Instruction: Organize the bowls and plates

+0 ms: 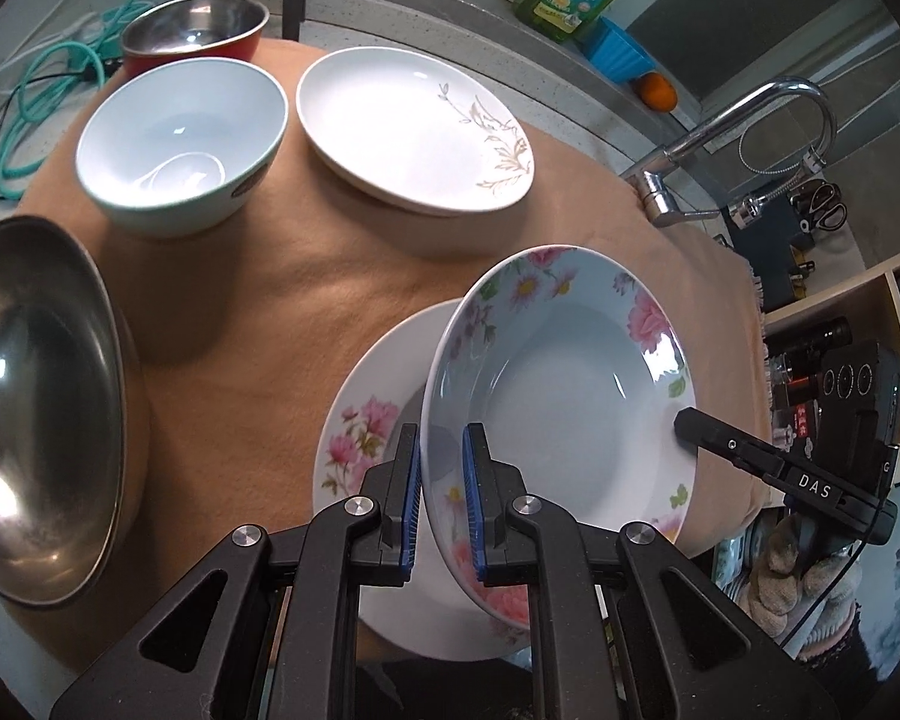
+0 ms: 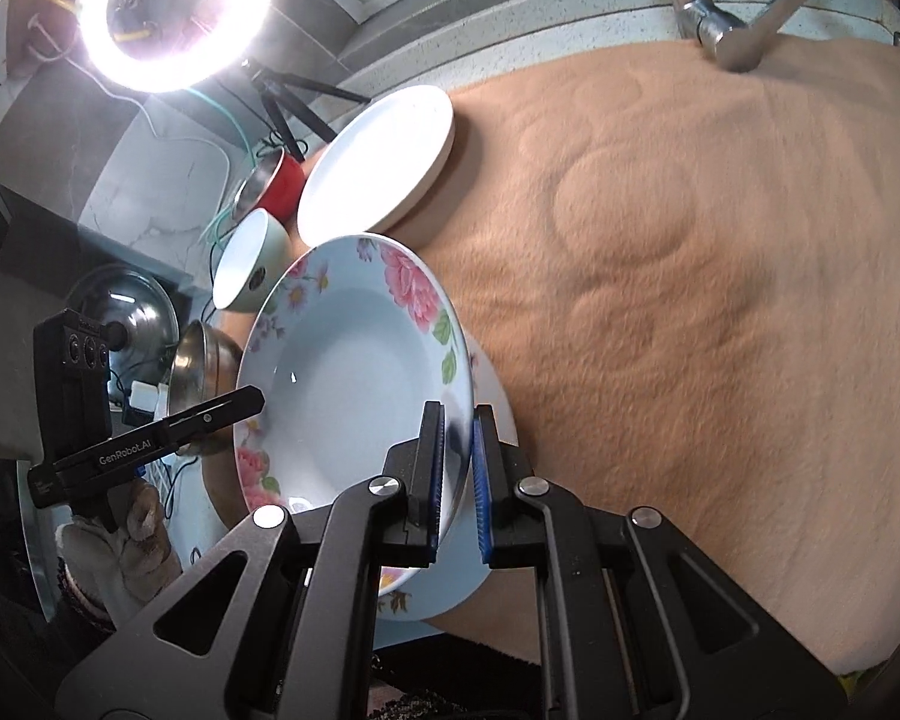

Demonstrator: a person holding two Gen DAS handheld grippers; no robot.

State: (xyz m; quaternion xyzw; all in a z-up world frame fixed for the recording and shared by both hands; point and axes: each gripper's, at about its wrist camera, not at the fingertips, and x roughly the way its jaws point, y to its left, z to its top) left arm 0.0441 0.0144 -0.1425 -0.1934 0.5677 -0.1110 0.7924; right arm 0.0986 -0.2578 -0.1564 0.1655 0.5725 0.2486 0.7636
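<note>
- Left gripper (image 1: 441, 483): clamped on near rim of floral soup plate (image 1: 564, 384), held tilted.
- Right gripper (image 2: 459, 480): pinching opposite rim.
- Beneath: second floral plate (image 1: 360, 438) on tan cloth (image 1: 258, 312).

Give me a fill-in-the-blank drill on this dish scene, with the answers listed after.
1. Both grippers clamp the rim of the ___ deep plate.
2. The left gripper and right gripper hold it ___ another flowered plate.
3. A white spoon lies in the ___ bowl.

Answers: floral; above; pale blue
</note>
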